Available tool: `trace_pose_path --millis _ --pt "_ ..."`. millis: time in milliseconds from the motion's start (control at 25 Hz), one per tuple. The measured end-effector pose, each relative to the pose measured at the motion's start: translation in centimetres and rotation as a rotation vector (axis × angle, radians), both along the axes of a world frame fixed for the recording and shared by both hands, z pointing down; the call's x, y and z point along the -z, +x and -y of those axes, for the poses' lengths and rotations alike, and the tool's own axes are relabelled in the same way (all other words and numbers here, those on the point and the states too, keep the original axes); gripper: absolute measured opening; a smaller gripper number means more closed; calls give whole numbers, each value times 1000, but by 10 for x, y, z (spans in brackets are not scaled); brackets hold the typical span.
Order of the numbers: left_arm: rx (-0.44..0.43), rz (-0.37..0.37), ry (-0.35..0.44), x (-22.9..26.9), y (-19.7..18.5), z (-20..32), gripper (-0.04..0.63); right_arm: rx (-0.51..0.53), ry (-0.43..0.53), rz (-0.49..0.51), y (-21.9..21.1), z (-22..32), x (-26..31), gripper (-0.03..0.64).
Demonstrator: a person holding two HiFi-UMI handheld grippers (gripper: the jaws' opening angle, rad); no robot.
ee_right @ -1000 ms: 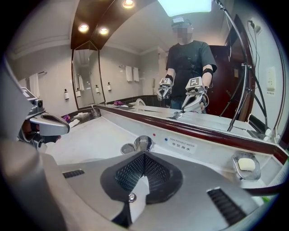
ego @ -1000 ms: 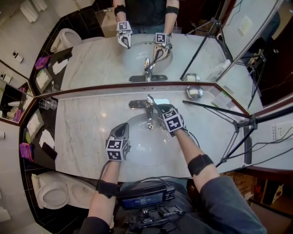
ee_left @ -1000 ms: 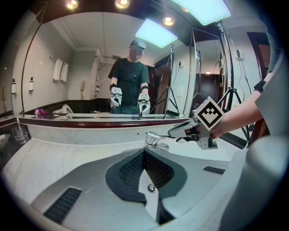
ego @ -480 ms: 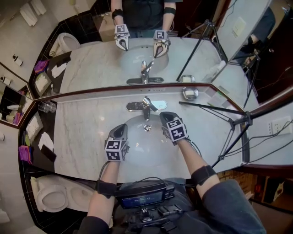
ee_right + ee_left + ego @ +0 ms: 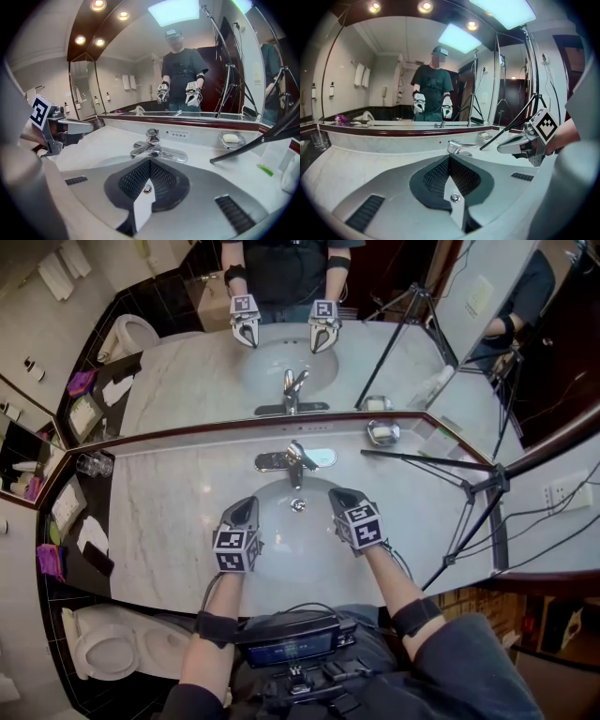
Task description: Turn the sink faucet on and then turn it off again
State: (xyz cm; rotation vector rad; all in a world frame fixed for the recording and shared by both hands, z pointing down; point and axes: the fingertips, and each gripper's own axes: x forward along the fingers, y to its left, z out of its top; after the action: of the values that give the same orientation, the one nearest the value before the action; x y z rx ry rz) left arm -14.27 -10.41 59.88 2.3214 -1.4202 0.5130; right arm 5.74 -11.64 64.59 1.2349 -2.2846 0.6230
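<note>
The faucet [image 5: 295,462] stood at the back rim of the round white basin [image 5: 295,542], set in the pale veined marble worktop [image 5: 169,512]. It was polished chrome with a smooth, rounded lever, and no water could be seen running. Both grippers hung over the basin's near half, apart from the faucet. The left gripper [image 5: 246,507] had its fingers clenched on nothing, and the right gripper [image 5: 339,495] was likewise closed and empty. Whether the on-off cycle was done or not yet begun I could not tell. Any further move would likely call for a closed tip nudging that slick lever.
</note>
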Motion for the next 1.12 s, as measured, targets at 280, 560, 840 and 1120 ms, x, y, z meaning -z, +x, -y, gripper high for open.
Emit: trace_pose_path --millis 280,560,840,1120 --pt "3 -6 1 0 -1 -5 0 -8 -30 8 6 -21 -16 25" --pt "1 -14 3 1 -1 -7 0 -22 -52 2 11 -28 -24 25" --pt "-18 -19 1 0 1 -9 0 -20 -52 4 10 -27 -23 25" --pt "-10 -35 -2 -1 2 -7 0 -15 -59 4 8 -26 -26 25"
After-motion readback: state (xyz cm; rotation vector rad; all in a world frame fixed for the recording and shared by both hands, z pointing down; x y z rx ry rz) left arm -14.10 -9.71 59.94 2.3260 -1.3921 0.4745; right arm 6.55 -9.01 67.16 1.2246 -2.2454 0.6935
